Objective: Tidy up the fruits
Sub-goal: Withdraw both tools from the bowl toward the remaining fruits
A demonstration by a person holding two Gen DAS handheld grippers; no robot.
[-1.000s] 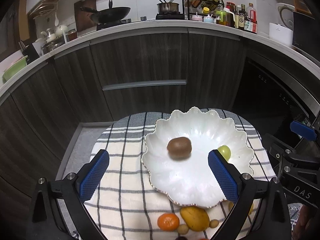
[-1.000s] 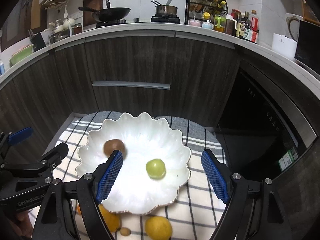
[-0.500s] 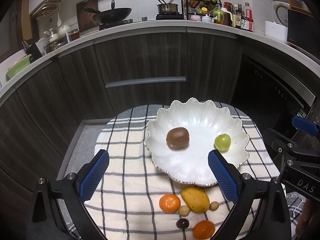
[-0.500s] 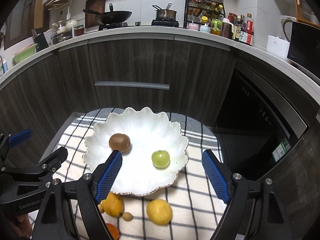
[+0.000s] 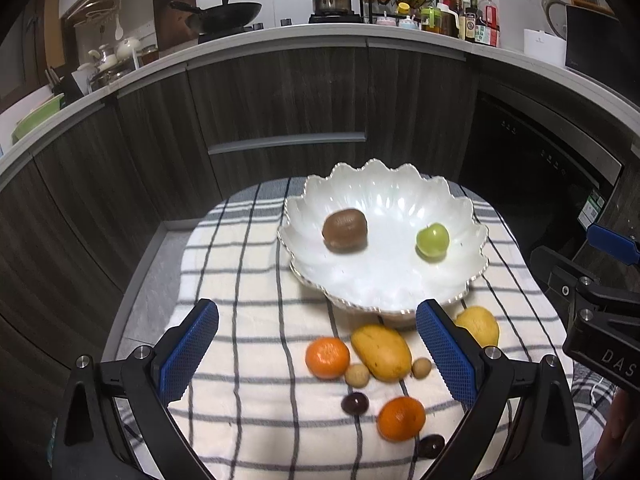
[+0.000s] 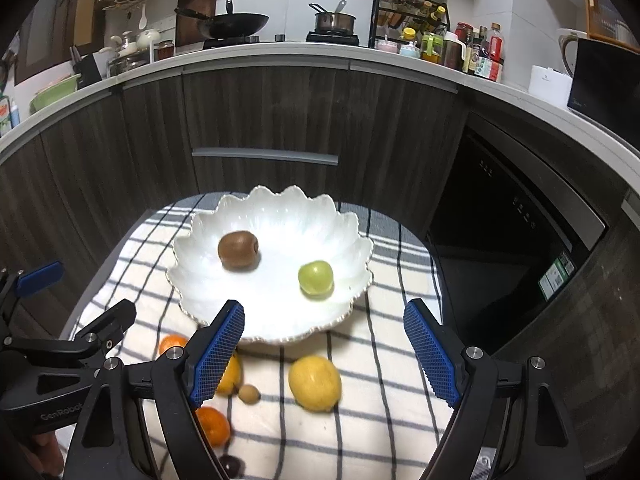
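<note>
Both of your grippers have drawn back from the white bowl (image 5: 472, 276), exposing the loose fruit on the checked cloth (image 5: 248, 408). The left gripper (image 5: 316, 354) and right gripper (image 6: 324, 354) stand wide open, empty. The kiwi (image 5: 344, 228) and green fruit (image 5: 432, 240) are in the bowl (seven or more pieces remain outside); the lemon (image 6: 315, 383) lies nearest the right gripper.

A scalloped bowl (image 5: 472, 268) sits on a checked cloth (image 5: 248, 264) that covers the desk, before the kitchen cabinets (image 5: 280, 96). In the bowl lie a kiwi (image 5: 344, 228) to the left and a small apple (image 5: 432, 241) to the right — apart. On the cloth, nearer than the bowl: a mango (image 5: 381, 353), a tangerine (image 5: 327, 357) to its left, a lemon (image 6: 315, 383) to its right.
</note>
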